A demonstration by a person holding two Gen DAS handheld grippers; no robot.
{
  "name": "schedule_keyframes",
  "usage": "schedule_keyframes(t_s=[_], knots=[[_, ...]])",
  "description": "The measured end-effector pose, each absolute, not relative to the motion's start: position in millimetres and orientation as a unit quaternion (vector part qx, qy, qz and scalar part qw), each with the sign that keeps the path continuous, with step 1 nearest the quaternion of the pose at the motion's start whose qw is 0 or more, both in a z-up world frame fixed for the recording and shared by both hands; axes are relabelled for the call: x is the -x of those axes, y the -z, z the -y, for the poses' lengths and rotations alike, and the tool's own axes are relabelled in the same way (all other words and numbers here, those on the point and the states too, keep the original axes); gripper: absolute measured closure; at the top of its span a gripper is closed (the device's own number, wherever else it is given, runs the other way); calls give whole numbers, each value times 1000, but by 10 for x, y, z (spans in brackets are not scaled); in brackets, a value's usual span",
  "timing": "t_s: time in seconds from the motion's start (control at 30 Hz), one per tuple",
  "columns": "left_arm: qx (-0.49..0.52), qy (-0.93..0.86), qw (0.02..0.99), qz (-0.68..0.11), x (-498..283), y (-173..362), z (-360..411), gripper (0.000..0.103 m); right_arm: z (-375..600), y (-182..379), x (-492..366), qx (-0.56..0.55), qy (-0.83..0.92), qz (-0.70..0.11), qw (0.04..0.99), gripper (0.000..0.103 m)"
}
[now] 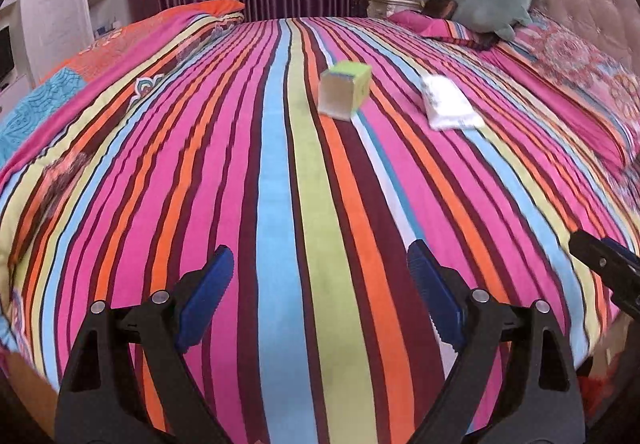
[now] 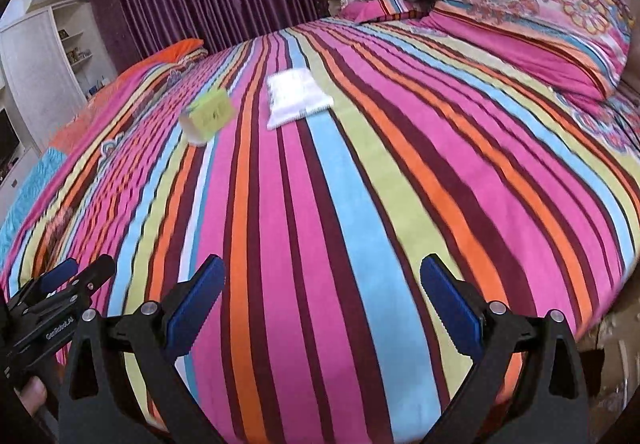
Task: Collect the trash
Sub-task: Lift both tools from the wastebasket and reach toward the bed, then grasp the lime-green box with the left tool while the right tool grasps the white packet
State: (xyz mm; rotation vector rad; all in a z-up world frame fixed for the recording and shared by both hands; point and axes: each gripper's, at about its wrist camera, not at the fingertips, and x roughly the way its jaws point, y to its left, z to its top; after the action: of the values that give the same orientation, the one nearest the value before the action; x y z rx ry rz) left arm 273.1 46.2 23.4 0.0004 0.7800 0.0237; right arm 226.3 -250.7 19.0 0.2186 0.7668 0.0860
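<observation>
1. Both tongs are spread wide with nothing between the pads, hovering over the near end of the striped bedspread point(image 1: 280, 204).
2. The trash sits well ahead, mid-bed: a small green carton point(image 1: 345, 90) and a white wrapper pack point(image 1: 450, 104) just beside it.
3. The carton lies nearly dead ahead of the left gripper point(image 1: 320, 304), long axis pointing roughly back at it.
4. The pack is closer to the right gripper's point(image 2: 322, 308) line (my guess: one item each).

small box: point(image 1: 345, 90) yellow-green carton with a pale cardboard-coloured end, lying tipped on the striped bedspread, mid-bed.
white packet: point(image 1: 450, 103) flat, soft plastic pack with faint print, lying near the box, apart from it.
</observation>
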Motion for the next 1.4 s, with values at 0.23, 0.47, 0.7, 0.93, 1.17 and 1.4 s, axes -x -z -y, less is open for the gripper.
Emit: schedule_keyframes(t_s=[0.23, 0.47, 0.7, 0.93, 1.17, 1.4], knots=[[5, -8, 928, -372, -3388, -272, -482, 17, 2446, -243, -2721, -90, -48, -364, 926, 9], [12, -2, 928, -373, -3994, -258, -519, 17, 2366, -266, -3226, -70, -54, -366, 927, 9], [4, 32, 929, -368, -4500, -318, -462, 17, 2263, -289, -3701, -48, -62, -370, 926, 9], [8, 40, 922, -385, -4981, -258, -416, 17, 2187, -260, -4145, -29, -61, -381, 922, 9], [-13, 53, 916, -398, -5341, -187, -319, 17, 2132, -131, -4500, -9, -71, -404, 912, 9], [-12, 52, 909, -413, -5592, -59, -282, 17, 2046, 56, -4797, 6, -76, -426, 901, 9]])
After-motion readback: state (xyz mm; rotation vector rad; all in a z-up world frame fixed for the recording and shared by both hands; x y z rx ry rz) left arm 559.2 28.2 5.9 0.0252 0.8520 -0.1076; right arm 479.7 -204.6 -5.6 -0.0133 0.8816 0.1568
